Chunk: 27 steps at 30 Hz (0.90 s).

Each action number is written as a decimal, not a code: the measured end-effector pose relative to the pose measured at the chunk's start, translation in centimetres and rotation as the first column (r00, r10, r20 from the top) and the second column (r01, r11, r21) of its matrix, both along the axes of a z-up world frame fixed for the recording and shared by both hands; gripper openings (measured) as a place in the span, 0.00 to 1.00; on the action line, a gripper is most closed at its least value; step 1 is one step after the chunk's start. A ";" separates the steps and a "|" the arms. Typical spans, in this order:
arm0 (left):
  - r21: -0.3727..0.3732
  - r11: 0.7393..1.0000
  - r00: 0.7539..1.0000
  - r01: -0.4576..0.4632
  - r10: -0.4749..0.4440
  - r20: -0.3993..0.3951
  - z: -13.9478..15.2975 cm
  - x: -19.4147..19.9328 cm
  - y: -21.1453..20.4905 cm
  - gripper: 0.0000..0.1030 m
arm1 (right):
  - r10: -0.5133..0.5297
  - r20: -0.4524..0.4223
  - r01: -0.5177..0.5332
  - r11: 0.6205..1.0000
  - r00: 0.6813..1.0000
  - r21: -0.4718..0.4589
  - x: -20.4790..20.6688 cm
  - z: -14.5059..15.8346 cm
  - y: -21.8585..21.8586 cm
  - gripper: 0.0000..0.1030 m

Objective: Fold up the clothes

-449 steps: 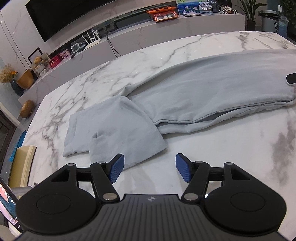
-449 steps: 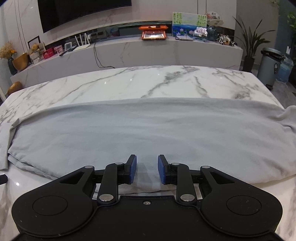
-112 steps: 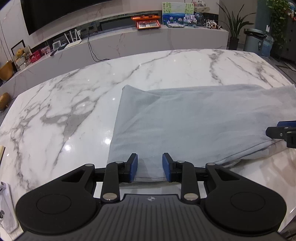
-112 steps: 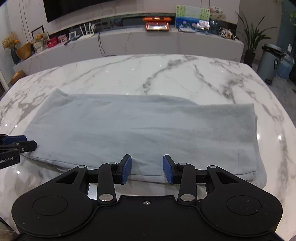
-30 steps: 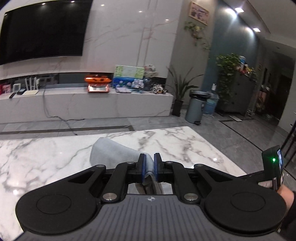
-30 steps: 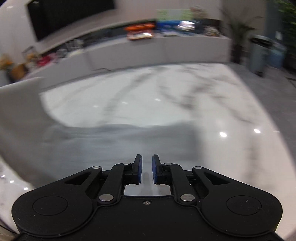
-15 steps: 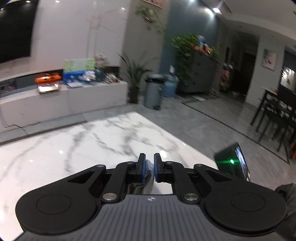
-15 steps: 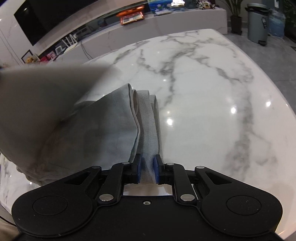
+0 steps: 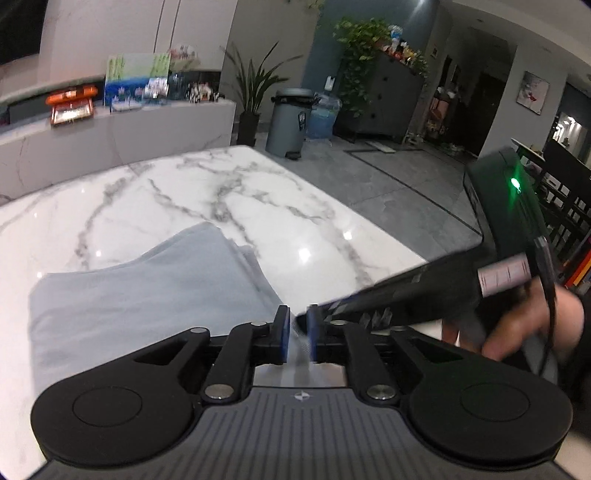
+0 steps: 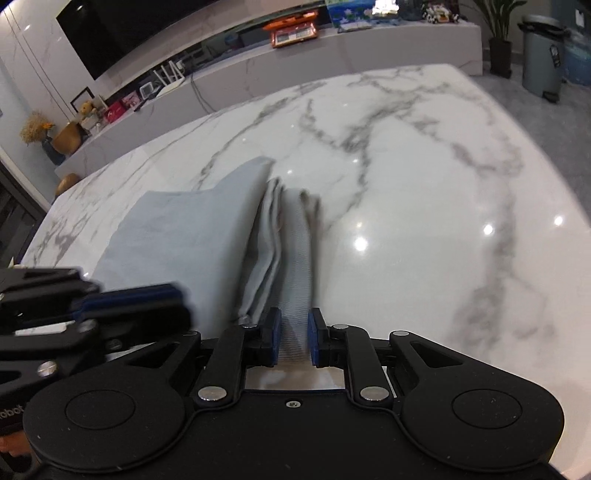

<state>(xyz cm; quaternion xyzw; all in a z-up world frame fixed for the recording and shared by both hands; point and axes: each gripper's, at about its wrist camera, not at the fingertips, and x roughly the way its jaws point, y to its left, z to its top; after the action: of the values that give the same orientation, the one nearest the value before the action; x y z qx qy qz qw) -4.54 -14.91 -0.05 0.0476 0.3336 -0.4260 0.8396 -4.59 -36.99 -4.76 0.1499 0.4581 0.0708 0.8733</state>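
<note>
Laying folded trousers (image 10: 192, 236) onto tabletop (image 10: 424, 192). Left tool (image 9: 295, 332) loosening, cloth between jaws; right tool (image 10: 294, 338) gripping waistband. Smoothing remaining.

Dim room, table (image 10: 424, 206) glare, perhaps motion blur

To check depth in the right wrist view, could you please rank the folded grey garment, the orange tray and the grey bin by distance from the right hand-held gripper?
1. Folded grey garment: at the right hand-held gripper, between its fingers.
2. Grey bin: floor, far right.
3. Orange tray: back counter, top centre; close to the bin's range.
</note>
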 end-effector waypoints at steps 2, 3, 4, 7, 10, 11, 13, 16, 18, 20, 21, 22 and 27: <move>0.018 1.000 0.999 -0.017 0.016 0.034 0.3 -0.7 1.7 0.32 | -0.014 0.017 0.013 1.000 1.000 0.020 -0.1 1.3 -0.8 0.16; 0.029 0.999 0.998 -0.027 0.025 0.051 0.5 -1.0 2.5 0.33 | -0.011 0.023 0.009 0.999 1.000 0.049 0.1 1.8 -0.9 0.16; 0.035 0.999 0.998 -0.033 0.031 0.060 0.6 -1.3 2.8 0.33 | -0.005 0.028 0.002 0.997 1.000 0.078 0.3 2.1 -0.9 0.16; 0.088 0.989 0.989 -0.116 0.107 0.103 0.6 -1.8 4.5 0.34 | 0.024 0.027 -0.027 0.989 0.999 0.146 1.3 2.7 -0.2 0.18; 0.117 0.975 0.979 -0.189 0.178 0.101 0.3 -1.3 6.9 0.34 | 0.057 0.012 -0.058 0.987 0.998 0.153 2.5 2.6 1.2 0.19; 0.119 0.971 0.976 -0.206 0.195 0.097 0.1 -1.1 7.5 0.34 | 0.067 0.000 -0.066 0.988 0.998 0.139 3.1 2.4 1.7 0.20; 0.122 0.963 0.969 -0.239 0.230 0.088 -0.3 -0.7 8.6 0.34 | 0.069 -0.016 -0.067 0.990 0.997 0.122 3.8 2.0 2.2 0.23; 0.127 0.952 0.960 -0.279 0.272 0.073 -0.9 -0.1 10.1 0.34 | 0.068 -0.031 -0.065 0.993 0.997 0.103 4.5 1.6 2.5 0.26; 0.131 0.951 0.960 -0.280 0.275 0.053 -1.5 0.1 10.4 0.34 | 0.076 -0.039 -0.072 0.991 0.996 0.110 5.0 1.2 2.6 0.26; 0.135 0.951 0.960 -0.280 0.278 0.032 -2.1 0.3 10.6 0.34 | 0.096 -0.038 -0.090 0.988 0.995 0.128 5.2 1.0 2.9 0.26; 0.136 0.951 0.960 -0.279 0.278 0.026 -2.3 0.4 10.7 0.34 | 0.104 -0.038 -0.099 0.987 0.994 0.128 5.2 1.0 3.2 0.26; 0.134 0.951 0.961 -0.278 0.277 0.023 -2.4 0.5 10.7 0.34 | 0.105 -0.039 -0.100 0.987 0.994 0.129 5.3 0.9 3.4 0.26; 0.119 0.955 0.962 -0.273 0.274 0.005 -1.7 0.1 11.6 0.34 | 0.092 -0.079 -0.082 0.989 0.993 0.127 5.9 -0.1 3.2 0.23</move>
<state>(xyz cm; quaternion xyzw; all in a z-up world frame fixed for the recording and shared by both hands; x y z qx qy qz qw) -4.41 -3.34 -1.72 0.0482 0.3667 -0.2855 0.8841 1.26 -33.82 -4.85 0.1864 0.4954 0.1305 0.8383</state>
